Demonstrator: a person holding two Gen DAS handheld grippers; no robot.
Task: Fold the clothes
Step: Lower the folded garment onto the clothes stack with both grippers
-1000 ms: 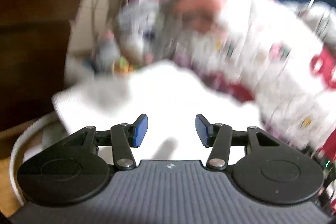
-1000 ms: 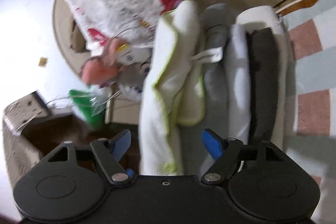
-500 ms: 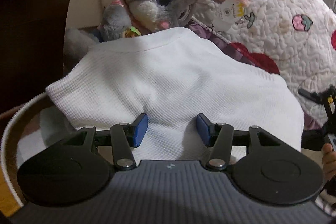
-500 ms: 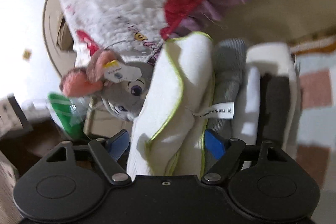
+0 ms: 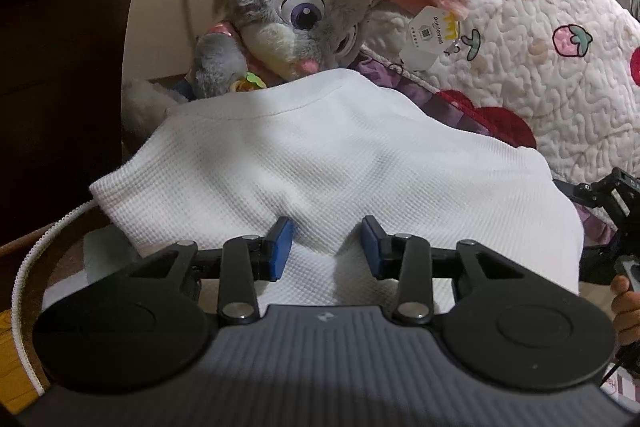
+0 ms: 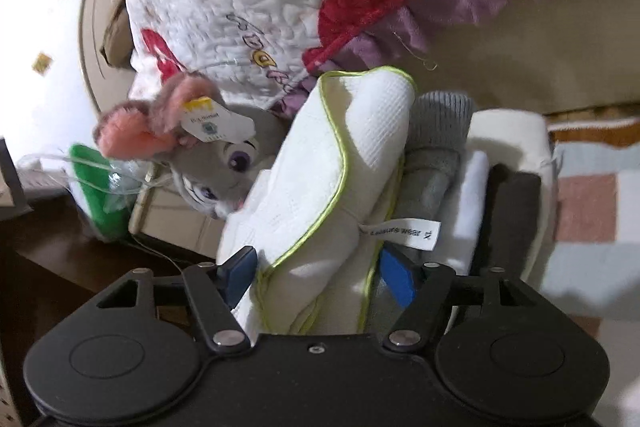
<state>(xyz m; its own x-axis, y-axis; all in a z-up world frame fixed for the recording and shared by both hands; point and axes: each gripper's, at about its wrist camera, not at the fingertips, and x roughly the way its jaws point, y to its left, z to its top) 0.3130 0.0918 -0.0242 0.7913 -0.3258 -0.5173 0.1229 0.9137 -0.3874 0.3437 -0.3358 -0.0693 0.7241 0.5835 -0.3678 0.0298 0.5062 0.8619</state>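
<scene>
White waffle-knit cotton is filling most of what my left tongs (image 5: 326,247) are looking at: a folded white garment (image 5: 332,163) with a fine grid texture and a stitched curved hem along its far edge. It is lying domed and soft in front of me, its near fold puckering up between my blue pads. The jaws have just been closing and are now standing narrow around that pucker; I cannot tell whether the pads are actually pinching the cloth. Just behind the garment a grey plush rabbit (image 5: 304,11) is resting, fuzzy, with a pink-lined ear and a paper tag, leaning against a quilted blanket (image 5: 540,39) stitched in wavy lines with strawberry patches.

My right tongs (image 6: 320,273) are standing wide, their jaws having just been easing inward. Between them a rolled bundle of white cloth with lime-green piping (image 6: 340,187) is sitting, thick and rounded; the blue pads are lying close against its sides, though I cannot tell if they are pressing. Beside it, toward the right, other folded pieces are standing on edge in a row: a grey ribbed knit (image 6: 436,147), a white one and a dark one (image 6: 516,211).
</scene>
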